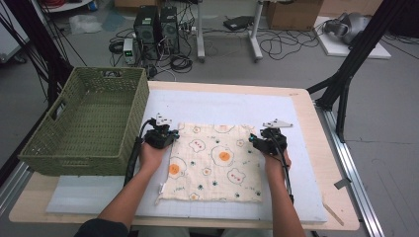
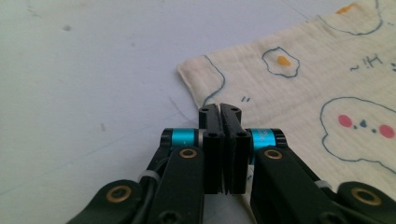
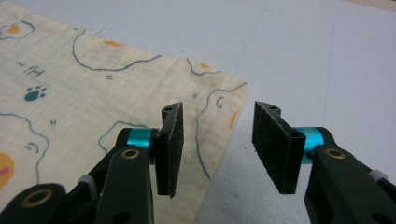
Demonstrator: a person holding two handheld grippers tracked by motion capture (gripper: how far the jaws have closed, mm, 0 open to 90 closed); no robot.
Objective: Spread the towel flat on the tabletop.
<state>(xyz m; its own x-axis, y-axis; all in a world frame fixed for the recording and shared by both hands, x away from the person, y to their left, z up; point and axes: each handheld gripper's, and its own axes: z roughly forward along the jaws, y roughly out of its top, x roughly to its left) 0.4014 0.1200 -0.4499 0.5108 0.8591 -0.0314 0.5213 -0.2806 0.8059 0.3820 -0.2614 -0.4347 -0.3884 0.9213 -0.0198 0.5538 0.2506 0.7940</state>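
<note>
A cream cloth (image 1: pixel 212 160) printed with fried eggs and bear faces lies flat on the white mat (image 1: pixel 222 103). My left gripper (image 1: pixel 170 133) sits at the cloth's far left corner. In the left gripper view its jaws (image 2: pixel 220 112) are shut, with the edge of the cloth (image 2: pixel 289 93) running in between the pads. My right gripper (image 1: pixel 257 139) is at the far right corner. In the right gripper view it (image 3: pixel 217 140) stands open astride the edge of the cloth (image 3: pixel 93 88), one pad over the fabric and the other over bare mat.
A green woven basket (image 1: pixel 74 158) stands on the table's left side, close beside my left hand. The wooden table (image 1: pixel 328 163) shows bare around the mat. Computers, cables and boxes lie on the floor beyond the far edge.
</note>
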